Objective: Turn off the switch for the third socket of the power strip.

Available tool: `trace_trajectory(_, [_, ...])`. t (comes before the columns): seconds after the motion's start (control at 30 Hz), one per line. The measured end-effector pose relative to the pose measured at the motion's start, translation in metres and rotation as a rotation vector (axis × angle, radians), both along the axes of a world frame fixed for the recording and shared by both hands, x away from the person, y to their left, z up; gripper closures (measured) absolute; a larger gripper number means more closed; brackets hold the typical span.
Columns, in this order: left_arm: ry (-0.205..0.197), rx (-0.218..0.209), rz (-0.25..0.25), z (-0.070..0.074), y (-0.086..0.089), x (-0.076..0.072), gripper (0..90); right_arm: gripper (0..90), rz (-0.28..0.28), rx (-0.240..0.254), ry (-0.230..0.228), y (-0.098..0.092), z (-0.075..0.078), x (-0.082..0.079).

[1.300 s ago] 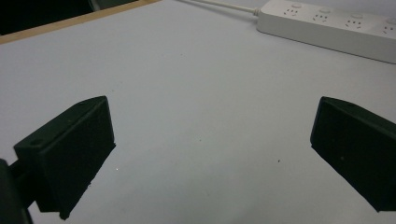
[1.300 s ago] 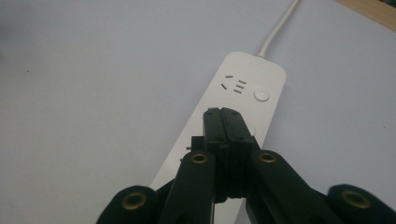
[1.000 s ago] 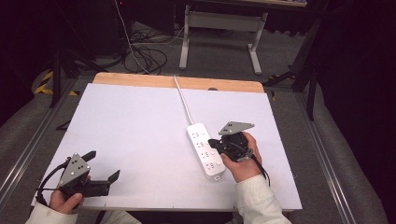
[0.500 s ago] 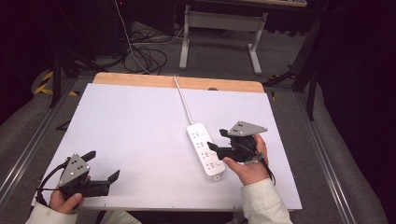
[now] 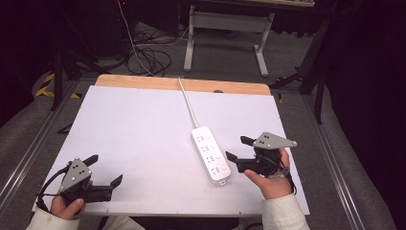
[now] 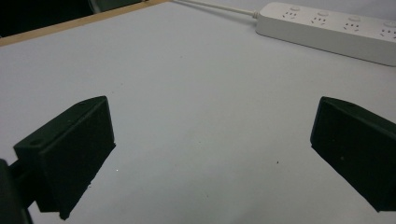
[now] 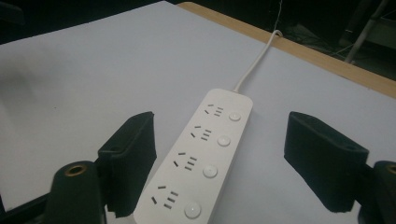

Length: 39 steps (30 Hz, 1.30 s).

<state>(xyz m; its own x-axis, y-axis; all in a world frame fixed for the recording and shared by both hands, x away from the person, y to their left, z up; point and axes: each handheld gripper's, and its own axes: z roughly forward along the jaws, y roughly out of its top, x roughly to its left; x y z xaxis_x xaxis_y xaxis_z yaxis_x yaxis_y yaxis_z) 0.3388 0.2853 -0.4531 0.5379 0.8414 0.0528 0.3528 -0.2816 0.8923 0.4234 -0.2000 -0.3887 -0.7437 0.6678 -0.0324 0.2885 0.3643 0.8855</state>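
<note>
Power strip: mid-table; cord runs off the far edge.
Right gripper: just beside strip, jaws wide.
Left gripper: well apart from strip, jaws wide, empty.

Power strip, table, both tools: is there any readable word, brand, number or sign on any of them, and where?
None can be read.
Power strip: four socket groups, each with a round button, no print legible on its white top.
Left tool and right tool: plain black jaws and grey plates, no markings.
White table: blank.
</note>
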Motion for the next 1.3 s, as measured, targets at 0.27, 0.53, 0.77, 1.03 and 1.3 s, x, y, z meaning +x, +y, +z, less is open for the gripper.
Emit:
trace_trajectory(0.27, [0.001, -0.004, -0.007, 0.000, -0.001, -0.001, 0.1, 24.3, -0.015, 0.015, 0.036, -0.019, -0.014, -0.008])
trace_trajectory(0.53, [-0.001, -0.007, 0.000, 0.000, 0.000, 0.000, 0.1, 23.7, -0.024, 0.062, 0.052, -0.035, -0.032, -0.014])
trace_trajectory(0.77, [0.005, 0.002, 0.008, 0.000, 0.003, -0.001, 0.2, 20.3, 0.003, 0.076, 0.075, -0.043, -0.046, -0.017])
trace_trajectory(1.03, [0.004, 0.007, 0.005, 0.000, 0.003, -0.001, 0.1, 19.5, -0.010, 0.084, 0.092, -0.051, -0.067, -0.018])
trace_trajectory(1.3, [0.009, -0.002, 0.016, -0.001, 0.005, -0.002, 0.1, 19.4, -0.011, 0.099, 0.087, -0.056, -0.087, -0.026])
